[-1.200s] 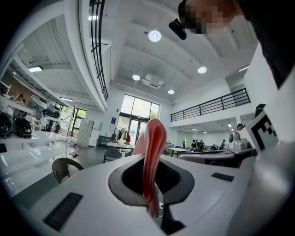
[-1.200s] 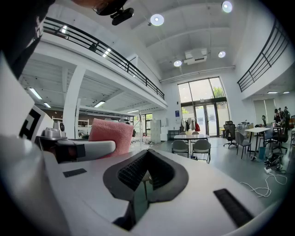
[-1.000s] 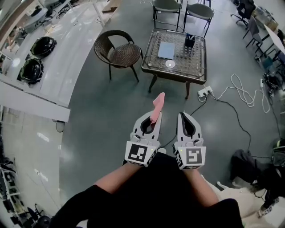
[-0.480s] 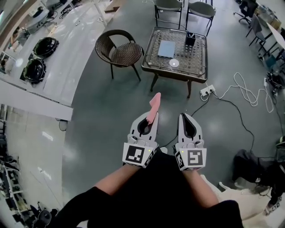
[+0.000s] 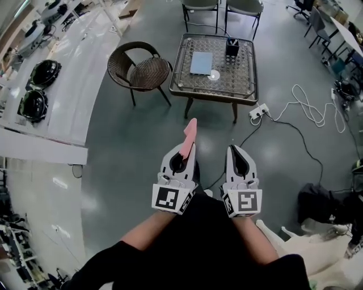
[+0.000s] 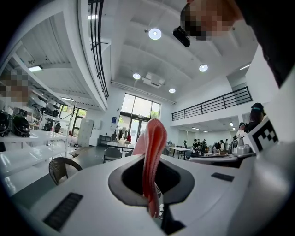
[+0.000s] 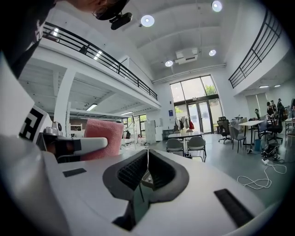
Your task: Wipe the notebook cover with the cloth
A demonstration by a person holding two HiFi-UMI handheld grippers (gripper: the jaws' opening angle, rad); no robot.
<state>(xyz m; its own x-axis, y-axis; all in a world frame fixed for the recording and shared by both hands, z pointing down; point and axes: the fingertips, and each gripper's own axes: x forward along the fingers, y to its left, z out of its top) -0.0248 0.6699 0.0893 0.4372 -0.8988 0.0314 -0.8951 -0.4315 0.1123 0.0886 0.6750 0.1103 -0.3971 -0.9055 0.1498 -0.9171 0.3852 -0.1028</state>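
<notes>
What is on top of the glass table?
On the table: a blue notebook, a small white round object and a dark holder. Under the notebook is covered.

Grey floor (image 5: 130, 147), wicker chair (image 5: 139, 67)

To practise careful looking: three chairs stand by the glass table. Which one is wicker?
The dark round-backed chair left of the table; the two grey chairs beyond it have plain seats.

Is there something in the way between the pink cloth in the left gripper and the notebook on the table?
Nothing visible. Only bare floor lies between the cloth, shut in the left gripper, and the table. The notebook has nothing on its cover; the chair stands off to the left.
</notes>
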